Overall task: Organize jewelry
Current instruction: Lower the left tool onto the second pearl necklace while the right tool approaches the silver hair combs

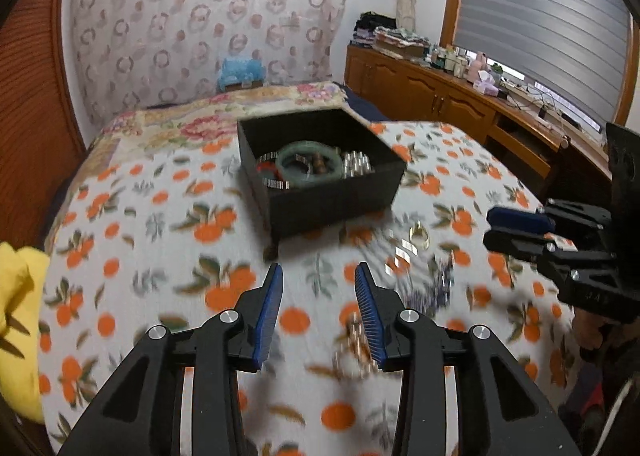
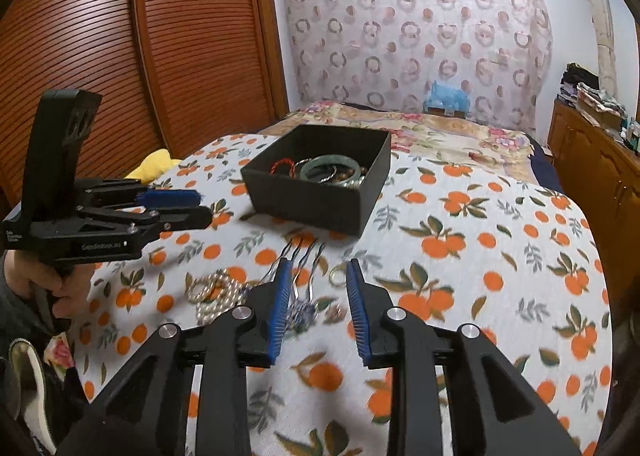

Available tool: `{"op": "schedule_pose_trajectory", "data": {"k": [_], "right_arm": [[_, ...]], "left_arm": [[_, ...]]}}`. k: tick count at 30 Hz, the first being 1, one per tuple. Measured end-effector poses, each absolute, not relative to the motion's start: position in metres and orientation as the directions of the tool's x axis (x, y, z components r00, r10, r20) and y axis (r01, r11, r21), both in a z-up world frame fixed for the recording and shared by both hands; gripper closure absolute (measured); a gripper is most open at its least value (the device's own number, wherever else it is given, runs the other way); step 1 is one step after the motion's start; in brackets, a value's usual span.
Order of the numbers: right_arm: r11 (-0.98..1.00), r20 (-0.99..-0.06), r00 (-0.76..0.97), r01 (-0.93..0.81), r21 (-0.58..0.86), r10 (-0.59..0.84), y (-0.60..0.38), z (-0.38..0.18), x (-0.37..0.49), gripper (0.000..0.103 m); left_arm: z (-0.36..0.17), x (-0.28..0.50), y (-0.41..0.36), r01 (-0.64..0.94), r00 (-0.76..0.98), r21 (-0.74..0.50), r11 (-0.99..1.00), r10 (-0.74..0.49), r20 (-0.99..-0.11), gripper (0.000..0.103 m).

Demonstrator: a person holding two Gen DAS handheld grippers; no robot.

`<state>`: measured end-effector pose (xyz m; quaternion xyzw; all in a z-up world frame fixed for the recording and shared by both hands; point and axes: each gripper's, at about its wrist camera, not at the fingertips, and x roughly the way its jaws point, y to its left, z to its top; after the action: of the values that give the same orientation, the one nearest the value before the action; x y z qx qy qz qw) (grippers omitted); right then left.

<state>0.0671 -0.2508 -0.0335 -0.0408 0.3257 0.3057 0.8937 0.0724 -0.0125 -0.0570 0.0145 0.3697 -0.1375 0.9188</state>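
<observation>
A black open box point(image 1: 332, 200) point(image 2: 320, 200) sits on the orange-print cloth and holds a green bangle point(image 1: 310, 168) point(image 2: 332, 172), a red cord bracelet point(image 2: 282, 165) and silver pieces. Loose jewelry lies on the cloth in front of it: a pearl bracelet point(image 2: 214, 294), thin silver chains point(image 2: 306, 256), a gold ring point(image 1: 419, 234) point(image 2: 338, 276) and a dark beaded piece point(image 1: 440, 290). My left gripper point(image 1: 319, 270) is open and empty above the cloth, left of the loose pieces. My right gripper point(image 2: 319, 266) is open and empty, hovering over the chains.
The orange-print cloth point(image 1: 160, 224) covers a bed. A yellow cloth point(image 1: 16, 320) lies at the left edge. A wooden cabinet point(image 1: 460, 104) with bottles stands on the right. A slatted wooden wardrobe point(image 2: 120, 56) stands on the left.
</observation>
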Motion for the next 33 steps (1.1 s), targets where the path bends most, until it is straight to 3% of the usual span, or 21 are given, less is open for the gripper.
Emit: {"op": "schedule_pose_trajectory", "data": {"k": [6,12,23,25,26,27,31,33], "right_arm": [[0.805,-0.627,0.587,-0.582,0.113,0.512,-0.242,-0.044,0.057,0.067],[0.804,-0.651,0.57,-0.586,0.106,0.501,-0.234,-0.053,0.056,0.067],[0.789,-0.665,0.558,-0.609,0.079,0.497,-0.222,-0.049,0.054,0.067],[0.785,-0.67,0.552,-0.614,0.076,0.496,-0.219,-0.05,0.055,0.064],[0.783,-0.673,0.548,-0.617,0.074,0.496,-0.218,-0.051,0.055,0.06],[0.778,-0.679,0.541,-0.624,0.071,0.496,-0.216,-0.052,0.056,0.058],[0.772,-0.693,0.531,-0.633,0.06,0.488,-0.212,-0.056,0.059,0.055],[0.774,-0.695,0.532,-0.63,0.056,0.484,-0.211,-0.056,0.062,0.047]], "left_arm": [[-0.08,0.056,-0.007,0.269,0.643,-0.078,0.96,-0.24,-0.727,0.068],[-0.093,0.055,-0.009,0.302,0.595,-0.12,0.946,-0.285,-0.751,0.085],[-0.094,0.063,-0.024,0.313,0.598,-0.056,0.948,-0.242,-0.764,0.086],[-0.094,0.064,-0.023,0.314,0.6,-0.056,0.948,-0.244,-0.762,0.088],[-0.095,0.064,-0.023,0.31,0.604,-0.047,0.949,-0.235,-0.761,0.097],[-0.095,0.063,-0.023,0.31,0.607,-0.041,0.95,-0.231,-0.761,0.099],[-0.092,0.06,-0.018,0.296,0.616,-0.056,0.953,-0.235,-0.751,0.099],[-0.087,0.056,-0.013,0.285,0.633,-0.063,0.957,-0.237,-0.737,0.099]]}}
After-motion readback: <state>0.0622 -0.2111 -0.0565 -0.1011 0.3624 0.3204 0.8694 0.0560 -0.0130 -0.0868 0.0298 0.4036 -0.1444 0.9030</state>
